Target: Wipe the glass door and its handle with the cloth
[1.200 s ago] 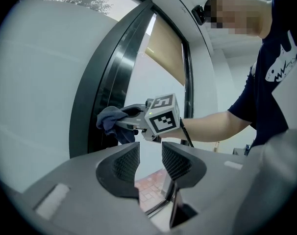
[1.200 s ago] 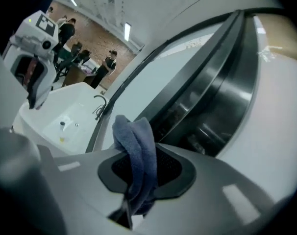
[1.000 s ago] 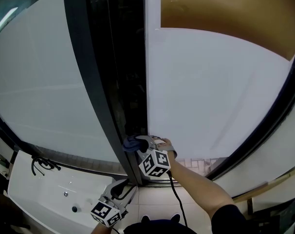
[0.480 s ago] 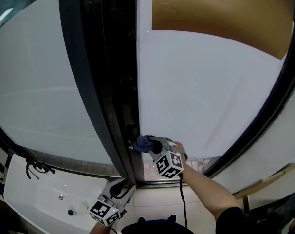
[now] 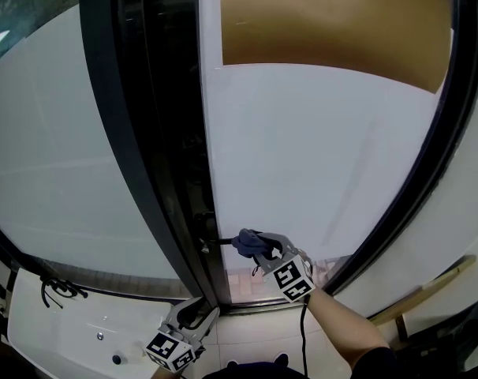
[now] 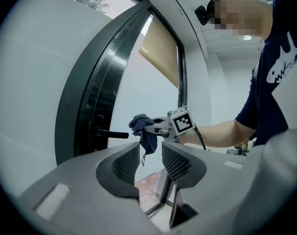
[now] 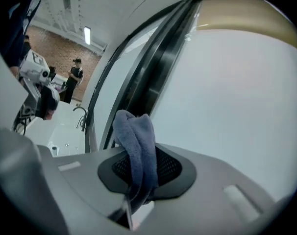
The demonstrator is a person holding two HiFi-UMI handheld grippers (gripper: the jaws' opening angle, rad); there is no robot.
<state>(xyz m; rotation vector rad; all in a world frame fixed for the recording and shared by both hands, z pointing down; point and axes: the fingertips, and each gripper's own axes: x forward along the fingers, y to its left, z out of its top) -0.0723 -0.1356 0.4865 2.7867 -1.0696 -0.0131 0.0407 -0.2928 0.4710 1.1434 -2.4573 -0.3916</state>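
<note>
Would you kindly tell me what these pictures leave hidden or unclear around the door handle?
- Head view: the cloth covers the end of the handle; contact cannot be told.
- Right gripper view: the cloth and the right gripper hide the handle.
- All views: smudges on the glass door are too faint to see.

Right gripper slid the cloth to the handle end

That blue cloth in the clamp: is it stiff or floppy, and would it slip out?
Probably floppy: the cloth folds over and droops from the right gripper, whose jaws are shut on it. It is likely light, and its fuzzy surface should grip rather than slip.
</note>
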